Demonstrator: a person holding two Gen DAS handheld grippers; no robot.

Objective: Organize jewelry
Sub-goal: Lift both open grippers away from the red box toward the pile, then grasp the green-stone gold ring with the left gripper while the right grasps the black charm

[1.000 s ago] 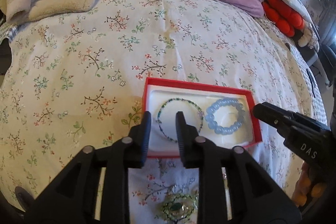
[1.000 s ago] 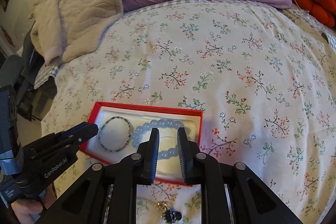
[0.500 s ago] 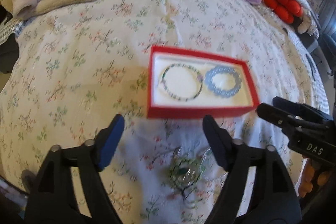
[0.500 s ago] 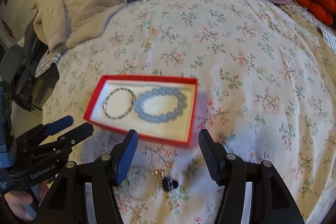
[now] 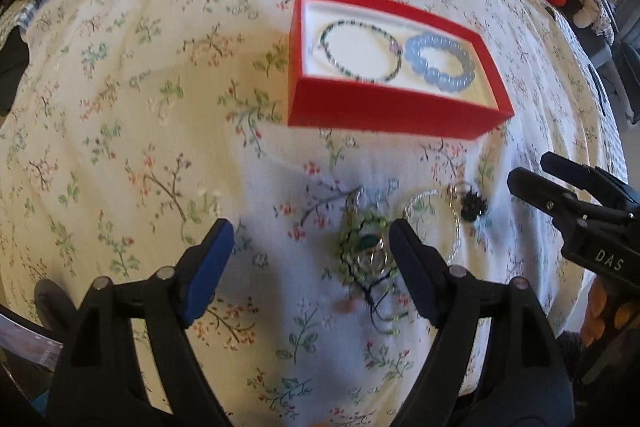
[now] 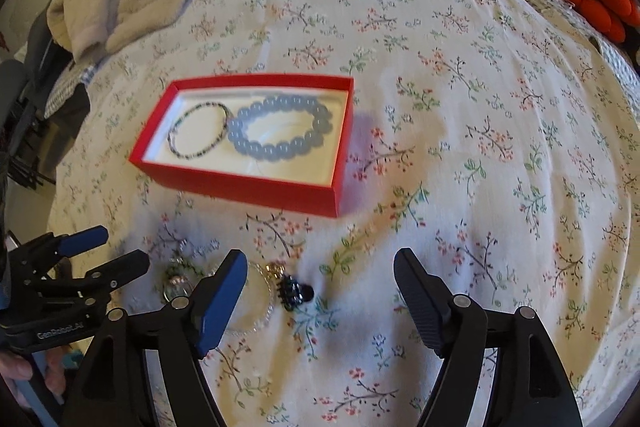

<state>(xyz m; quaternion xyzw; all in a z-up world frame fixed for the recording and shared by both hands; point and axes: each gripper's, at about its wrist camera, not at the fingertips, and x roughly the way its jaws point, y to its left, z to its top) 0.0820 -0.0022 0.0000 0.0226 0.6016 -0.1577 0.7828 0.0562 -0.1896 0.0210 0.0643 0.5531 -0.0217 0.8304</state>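
Red box (image 5: 394,115) ahead of both tongs: 2 bracelets inside. Loose pieces, 3: green (image 5: 366,251) between left gripper (image 5: 310,247) tips (apart), clear (image 6: 256,303) + black (image 6: 294,291) by right gripper (image 6: 320,275), jaws opening, nothing clamped.

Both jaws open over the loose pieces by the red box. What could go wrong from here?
1. The green beaded bracelet and the clear beaded bracelet lie close together, maybe tangled; one grab may drag both.
2. The right gripper, jaws opening and empty, sits nearest the small black charm; it may pinch the floral bedsheet.
3. The grippers are close and may collide.
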